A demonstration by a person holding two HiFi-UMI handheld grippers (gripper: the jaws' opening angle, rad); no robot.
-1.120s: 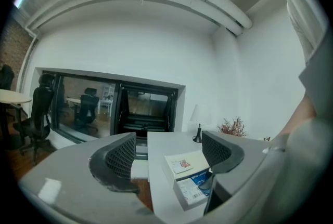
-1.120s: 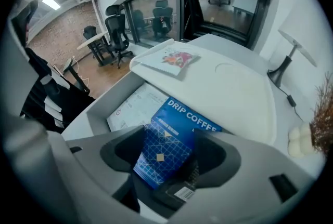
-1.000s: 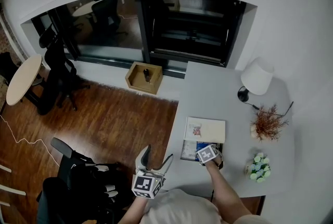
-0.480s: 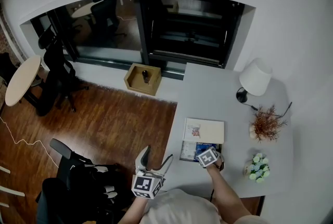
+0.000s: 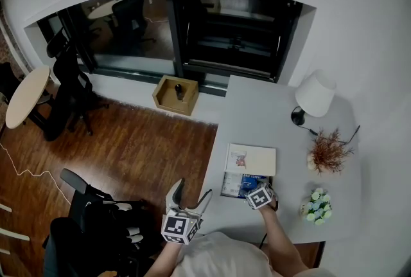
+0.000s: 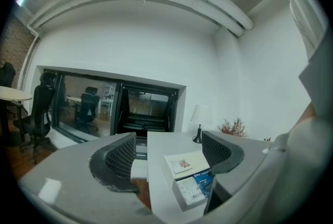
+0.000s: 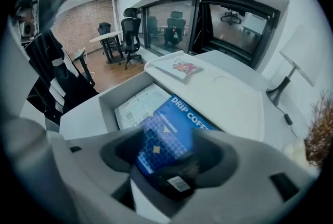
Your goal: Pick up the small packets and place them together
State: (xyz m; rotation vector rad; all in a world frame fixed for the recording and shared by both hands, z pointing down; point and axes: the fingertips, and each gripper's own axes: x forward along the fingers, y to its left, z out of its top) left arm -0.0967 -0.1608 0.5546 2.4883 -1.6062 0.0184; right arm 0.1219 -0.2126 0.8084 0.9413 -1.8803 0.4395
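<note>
Closer to me now, my right hand-held gripper pinches a small blue checked packet just above the open white cardboard box. I should lift straight up, slowly. My left hand-held gripper is wide open, empty.

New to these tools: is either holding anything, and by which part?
Left gripper: empty, jaws apart. Right gripper straddles the near end of the blue packet in the box; a firm grip cannot be told.

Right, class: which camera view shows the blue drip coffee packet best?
Right gripper view: the blue drip coffee packet fills the gap between its jaws. Head view shows a small blue patch; left gripper view a sliver.
</note>
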